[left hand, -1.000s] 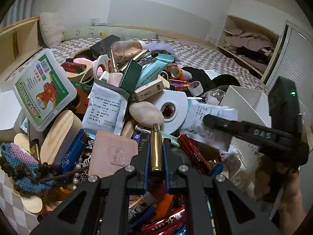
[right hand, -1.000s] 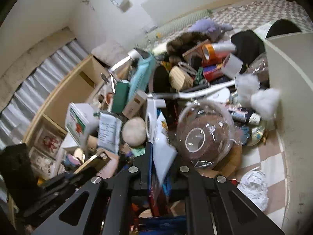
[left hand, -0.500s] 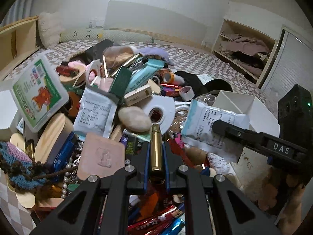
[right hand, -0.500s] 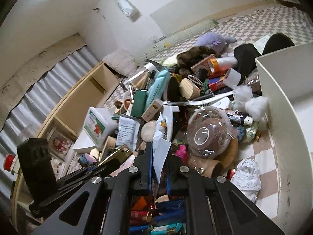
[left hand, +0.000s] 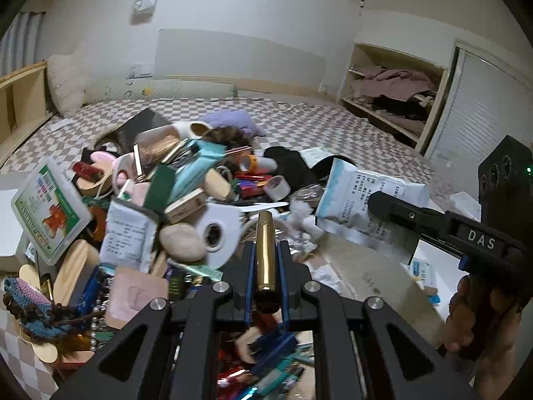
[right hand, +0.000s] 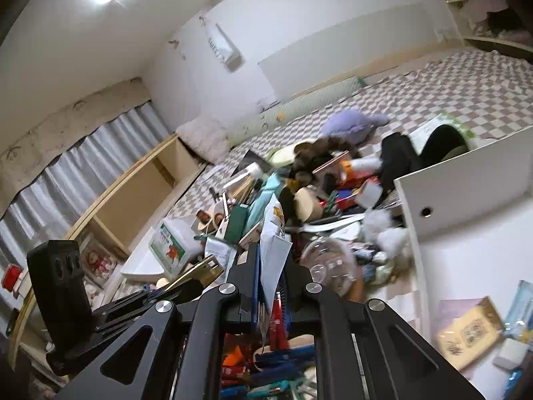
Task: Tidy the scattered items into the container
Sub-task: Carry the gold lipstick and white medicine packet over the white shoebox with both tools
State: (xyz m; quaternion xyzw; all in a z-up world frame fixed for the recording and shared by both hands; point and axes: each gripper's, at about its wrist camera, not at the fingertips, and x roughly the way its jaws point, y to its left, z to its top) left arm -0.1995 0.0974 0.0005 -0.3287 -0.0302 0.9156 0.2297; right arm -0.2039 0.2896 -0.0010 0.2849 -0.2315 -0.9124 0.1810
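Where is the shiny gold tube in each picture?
Left wrist view: the gold tube sits low in the middle, pinched in the left gripper, pointing away.
Right wrist view: the same tube is low on the left, slanting up from the other gripper.
Shared landmark: the green and white box lies in the pile in both views.

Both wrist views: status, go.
Left hand-held gripper shut on gold tube. Right hand-held gripper shut on white packet, beside white container. Both above the pile; nothing blocking.
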